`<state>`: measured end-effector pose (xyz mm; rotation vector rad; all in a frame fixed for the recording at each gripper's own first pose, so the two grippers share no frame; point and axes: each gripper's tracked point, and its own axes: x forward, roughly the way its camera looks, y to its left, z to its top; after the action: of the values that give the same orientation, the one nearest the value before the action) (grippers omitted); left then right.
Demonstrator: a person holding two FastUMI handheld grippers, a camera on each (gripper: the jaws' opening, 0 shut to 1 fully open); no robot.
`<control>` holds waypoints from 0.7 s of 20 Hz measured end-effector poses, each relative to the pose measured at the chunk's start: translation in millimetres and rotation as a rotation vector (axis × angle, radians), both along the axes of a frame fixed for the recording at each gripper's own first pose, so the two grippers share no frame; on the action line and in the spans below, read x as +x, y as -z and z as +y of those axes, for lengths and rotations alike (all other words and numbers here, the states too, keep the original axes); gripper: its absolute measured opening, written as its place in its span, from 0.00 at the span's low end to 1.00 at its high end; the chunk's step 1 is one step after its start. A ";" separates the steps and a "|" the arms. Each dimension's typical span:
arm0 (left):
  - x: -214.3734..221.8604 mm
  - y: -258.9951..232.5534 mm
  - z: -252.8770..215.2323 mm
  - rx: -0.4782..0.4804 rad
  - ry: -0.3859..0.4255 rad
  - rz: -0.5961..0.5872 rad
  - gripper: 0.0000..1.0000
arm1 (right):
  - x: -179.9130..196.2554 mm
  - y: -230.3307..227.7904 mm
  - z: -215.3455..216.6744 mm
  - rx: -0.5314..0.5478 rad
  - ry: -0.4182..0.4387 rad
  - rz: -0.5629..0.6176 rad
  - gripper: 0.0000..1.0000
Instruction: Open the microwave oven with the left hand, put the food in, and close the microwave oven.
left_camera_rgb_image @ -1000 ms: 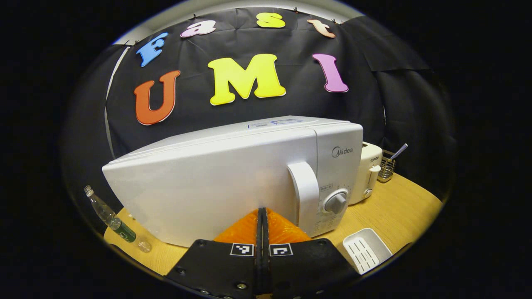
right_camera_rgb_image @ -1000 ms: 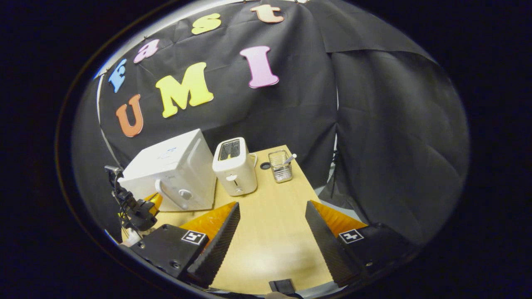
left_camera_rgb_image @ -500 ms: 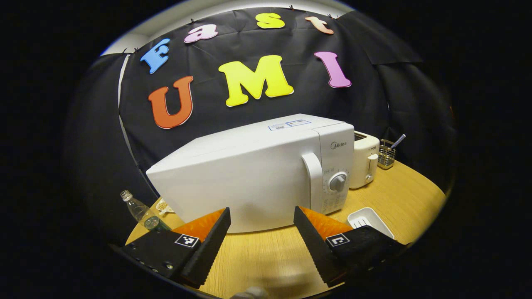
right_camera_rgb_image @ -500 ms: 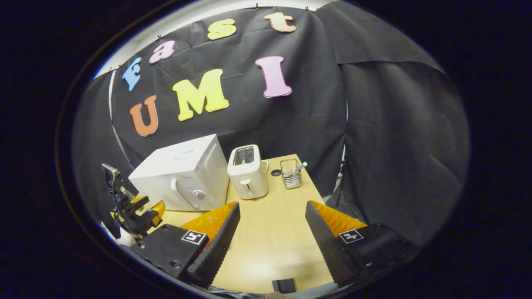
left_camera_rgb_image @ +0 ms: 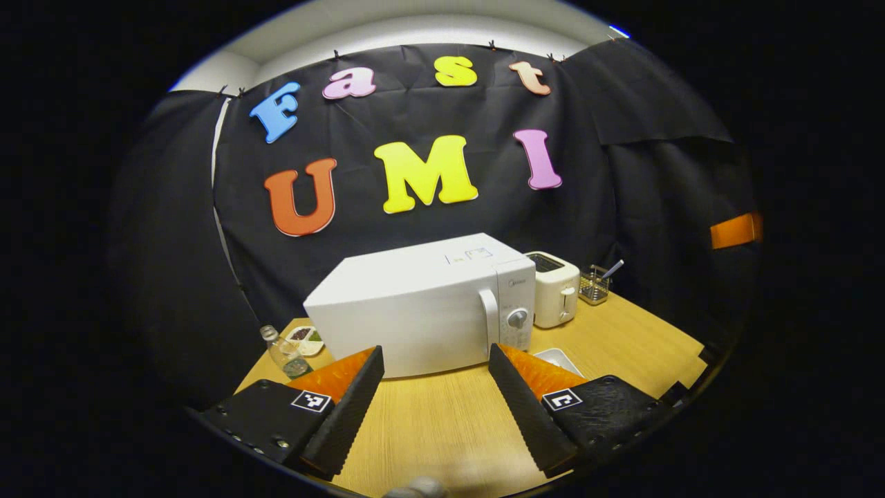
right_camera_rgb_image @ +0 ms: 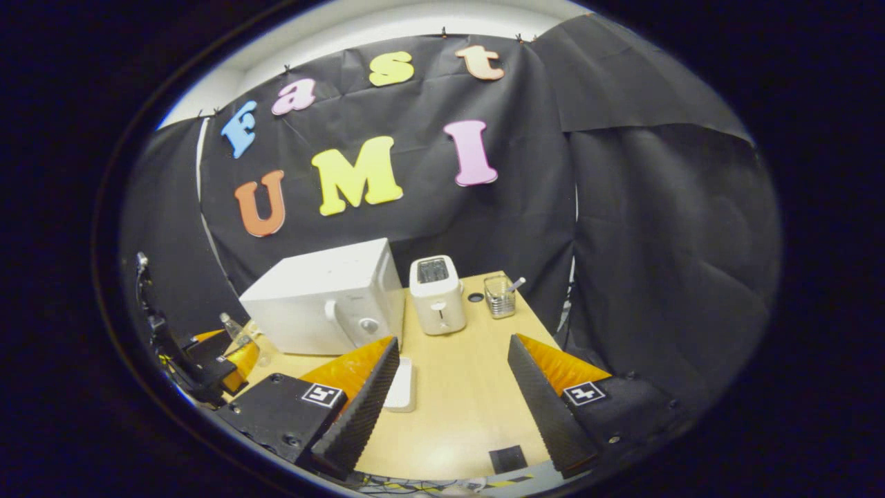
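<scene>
The white microwave (left_camera_rgb_image: 415,304) stands on the wooden table (left_camera_rgb_image: 429,422) with its door closed; its handle (left_camera_rgb_image: 489,319) and knob (left_camera_rgb_image: 517,318) face me. My left gripper (left_camera_rgb_image: 435,404) is open and empty, held well back from the door over the table's near part. A small dish of food (left_camera_rgb_image: 304,337) lies to the left of the microwave. In the right gripper view the microwave (right_camera_rgb_image: 325,301) sits left of centre. My right gripper (right_camera_rgb_image: 449,398) is open and empty above the table. The left gripper (right_camera_rgb_image: 221,360) shows at the far left.
A clear bottle (left_camera_rgb_image: 282,353) stands near the dish. Right of the microwave are a white toaster (left_camera_rgb_image: 554,297) and a wire basket (left_camera_rgb_image: 593,285). A white tray (right_camera_rgb_image: 401,384) lies in front of the microwave. Black cloth walls close in the table's back and right.
The left gripper, shut close against the microwave door a second ago, has opened and drawn well back. The right gripper has also drawn back, staying open. The door stays closed.
</scene>
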<state>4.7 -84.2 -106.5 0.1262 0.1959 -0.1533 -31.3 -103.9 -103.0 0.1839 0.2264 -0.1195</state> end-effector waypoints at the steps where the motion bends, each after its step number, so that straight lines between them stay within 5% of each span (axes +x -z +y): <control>1: -11.2 -20.3 7.7 -0.015 -0.004 -0.022 0.95 | -6.1 -12.8 12.4 -0.011 -0.008 -0.033 1.00; 8: -71.4 -110.9 72.9 -0.064 -0.017 -0.159 0.95 | -36.0 -98.8 89.4 -0.126 -0.050 -0.221 1.00; 9: -77.7 -114.1 82.5 -0.062 -0.025 -0.167 0.95 | -39.5 -107.8 99.6 -0.128 -0.059 -0.242 0.91; 10: -82.7 -116.2 93.3 -0.060 -0.040 -0.169 0.95 | -43.7 -116.9 112.1 -0.122 -0.076 -0.270 1.00; 14: -92.8 -126.8 121.4 -0.088 -0.093 -0.187 0.95 | -48.8 -127.9 138.0 -0.140 -0.098 -0.300 1.00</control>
<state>-88.1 37.2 20.3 0.0429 0.0079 -0.0568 -80.1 34.1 24.9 0.0496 -0.0725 -0.0090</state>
